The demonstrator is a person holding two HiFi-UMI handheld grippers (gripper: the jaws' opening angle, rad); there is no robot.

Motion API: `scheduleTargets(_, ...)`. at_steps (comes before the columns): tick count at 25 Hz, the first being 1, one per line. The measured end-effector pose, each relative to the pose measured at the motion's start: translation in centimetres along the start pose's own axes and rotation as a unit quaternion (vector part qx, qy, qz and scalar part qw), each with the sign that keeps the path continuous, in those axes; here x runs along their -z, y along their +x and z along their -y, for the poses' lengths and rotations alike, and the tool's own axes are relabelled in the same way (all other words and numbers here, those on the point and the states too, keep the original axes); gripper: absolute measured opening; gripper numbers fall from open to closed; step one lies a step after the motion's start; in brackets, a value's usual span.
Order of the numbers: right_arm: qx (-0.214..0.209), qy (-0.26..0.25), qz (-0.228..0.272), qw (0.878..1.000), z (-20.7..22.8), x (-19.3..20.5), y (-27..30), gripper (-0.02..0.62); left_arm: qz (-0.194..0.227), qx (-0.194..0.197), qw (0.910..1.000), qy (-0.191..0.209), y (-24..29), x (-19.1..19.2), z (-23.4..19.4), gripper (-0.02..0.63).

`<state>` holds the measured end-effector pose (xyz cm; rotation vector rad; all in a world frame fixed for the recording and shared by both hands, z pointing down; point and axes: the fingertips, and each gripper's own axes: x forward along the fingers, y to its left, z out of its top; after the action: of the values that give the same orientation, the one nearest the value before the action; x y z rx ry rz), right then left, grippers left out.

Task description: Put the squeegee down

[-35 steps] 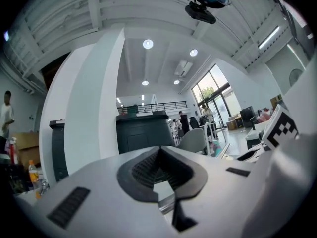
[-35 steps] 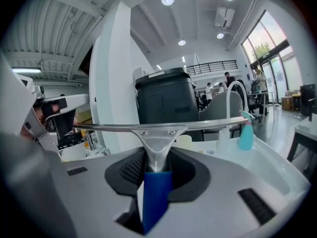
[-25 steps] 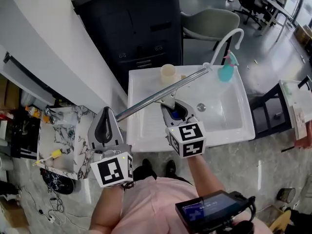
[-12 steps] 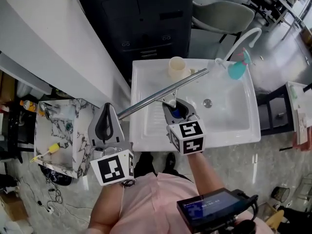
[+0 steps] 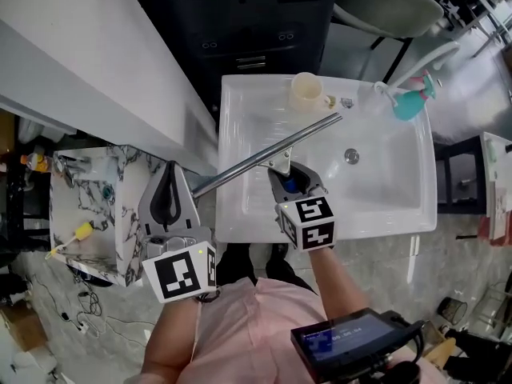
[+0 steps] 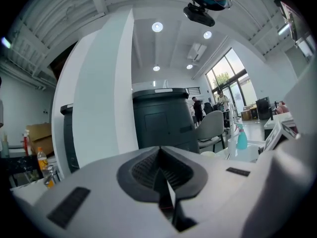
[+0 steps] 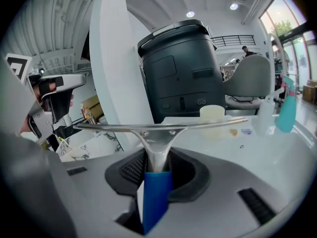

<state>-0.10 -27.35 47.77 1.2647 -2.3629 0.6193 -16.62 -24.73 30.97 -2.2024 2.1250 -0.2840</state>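
My right gripper (image 5: pixel 286 178) is shut on the blue handle of the squeegee (image 5: pixel 268 156), whose long metal blade bar runs slantwise over the left part of the white sink (image 5: pixel 416 214). In the right gripper view the squeegee (image 7: pixel 161 129) has its handle clamped between the jaws and its blade held level in front of them. My left gripper (image 5: pixel 169 200) hangs left of the sink, jaws shut with nothing between them; in the left gripper view the left gripper (image 6: pixel 159 168) faces a dark bin (image 6: pixel 161 118).
A cream cup (image 5: pixel 306 89) stands on the sink's back rim beside a white tap (image 5: pixel 408 70) and a teal spray bottle (image 5: pixel 411 101). A dark bin (image 5: pixel 240 22) stands behind the sink. A white counter (image 5: pixel 72 54) and a marbled tray (image 5: pixel 92 214) lie left.
Both grippers have come lower, and the squeegee blade has sunk toward the sink's left part. The right gripper has kept its hold on the handle.
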Motion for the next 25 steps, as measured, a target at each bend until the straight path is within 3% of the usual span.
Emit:
scheduleTargets(10, -0.014, 0.023, -0.062, 0.998, 0.0, 5.2, 3.2, 0.104, -0.041, 0.011, 0.999, -0.008, 1.9, 3.9, 0.0, 0.009)
scheduleTargets(25, -0.017, 0.023, -0.134, 0.991, 0.0, 9.7, 5.7, 0.106, -0.074, 0.022, 0.9968, -0.023, 3.6, 7.3, -0.5, 0.009)
